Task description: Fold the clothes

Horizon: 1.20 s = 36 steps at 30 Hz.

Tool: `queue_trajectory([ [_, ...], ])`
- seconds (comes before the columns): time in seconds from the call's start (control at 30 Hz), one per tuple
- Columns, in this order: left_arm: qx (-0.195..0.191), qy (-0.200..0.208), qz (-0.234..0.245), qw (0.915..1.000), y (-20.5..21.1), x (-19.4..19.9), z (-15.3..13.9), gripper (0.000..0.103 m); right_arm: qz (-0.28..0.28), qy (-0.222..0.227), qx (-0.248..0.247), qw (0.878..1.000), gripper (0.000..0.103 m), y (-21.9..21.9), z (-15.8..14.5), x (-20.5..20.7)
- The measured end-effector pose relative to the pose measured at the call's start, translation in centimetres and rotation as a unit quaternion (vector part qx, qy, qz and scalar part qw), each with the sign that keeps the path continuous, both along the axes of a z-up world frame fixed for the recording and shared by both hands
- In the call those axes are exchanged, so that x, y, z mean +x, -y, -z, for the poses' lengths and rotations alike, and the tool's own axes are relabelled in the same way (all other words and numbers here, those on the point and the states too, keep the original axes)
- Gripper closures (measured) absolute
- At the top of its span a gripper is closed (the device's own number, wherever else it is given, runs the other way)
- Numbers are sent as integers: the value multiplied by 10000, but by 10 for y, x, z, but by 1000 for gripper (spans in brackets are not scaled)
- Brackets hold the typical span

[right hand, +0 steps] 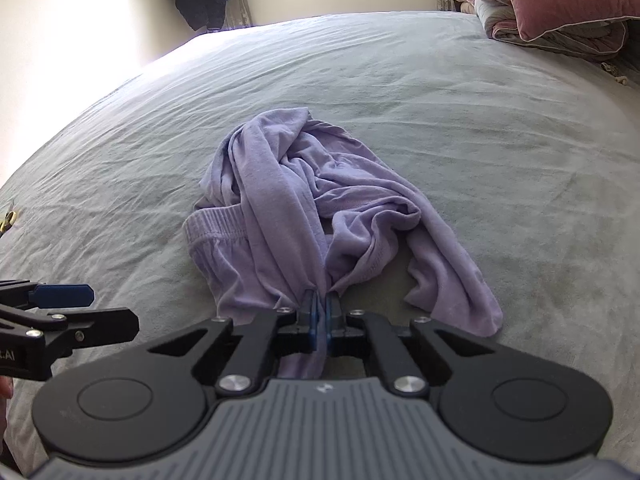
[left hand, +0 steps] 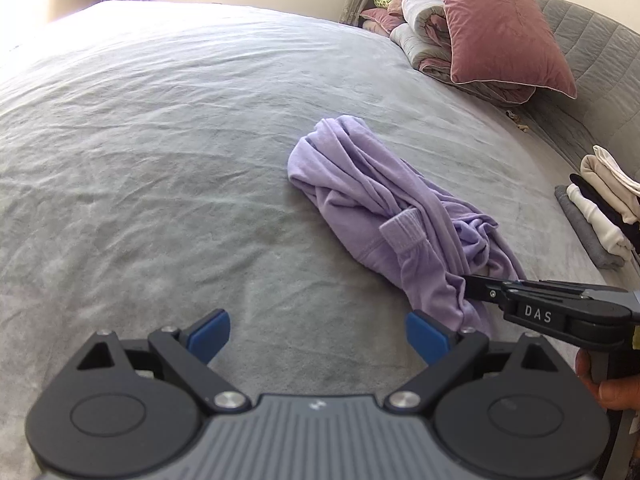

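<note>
Lilac garment (right hand: pixel 320 208) crumpled on grey bedspread (left hand: pixel 140 140); right gripper (right hand: pixel 320 308) clenching it; left gripper (left hand: pixel 318 336) spread.

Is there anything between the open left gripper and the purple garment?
Nothing visible. Only bare bed cover lies between the left gripper and the garment, whose near end the right gripper pinches.

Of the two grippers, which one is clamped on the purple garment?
The right gripper: its blue pads are shut on a bunched edge of the purple garment. The left gripper stands wide open over the grey bedsheet, holding nothing.
</note>
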<state>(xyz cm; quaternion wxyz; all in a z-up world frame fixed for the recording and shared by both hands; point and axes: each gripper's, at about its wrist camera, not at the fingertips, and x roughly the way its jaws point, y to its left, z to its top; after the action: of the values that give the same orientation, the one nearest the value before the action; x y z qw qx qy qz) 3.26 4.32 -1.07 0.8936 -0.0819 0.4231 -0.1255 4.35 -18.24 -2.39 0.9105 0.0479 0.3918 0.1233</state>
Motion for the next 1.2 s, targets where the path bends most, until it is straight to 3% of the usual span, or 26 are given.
queue_trajectory([
  [0.4,-88,-65,-64,9999,3,6,3,8,167,120,47,9998,103,36,-20,-30],
  [0.6,-66,-83,-60,9999,7,8,5,8,397,-26,-19,9992,103,65,-13,-40],
  [0.67,-71,-87,-65,9999,9,9,5,8,447,-78,59,9990,98,71,-11,-42],
  [0.7,-81,-89,-69,9999,9,9,5,8,463,-105,107,9988,87,73,-10,-42],
  [0.77,-105,-90,-71,9999,11,10,4,8,522,-180,130,9984,74,73,-11,-40],
  [0.8,-117,-91,-71,9999,12,10,4,8,537,-161,150,9983,54,72,-13,-40],
  [0.83,-123,-91,-69,9999,13,11,3,8,531,-91,169,9984,49,70,-16,-40],
  [1.2,-147,-182,-243,9994,17,21,1,8,180,144,198,9995,49,17,-22,-5],
])
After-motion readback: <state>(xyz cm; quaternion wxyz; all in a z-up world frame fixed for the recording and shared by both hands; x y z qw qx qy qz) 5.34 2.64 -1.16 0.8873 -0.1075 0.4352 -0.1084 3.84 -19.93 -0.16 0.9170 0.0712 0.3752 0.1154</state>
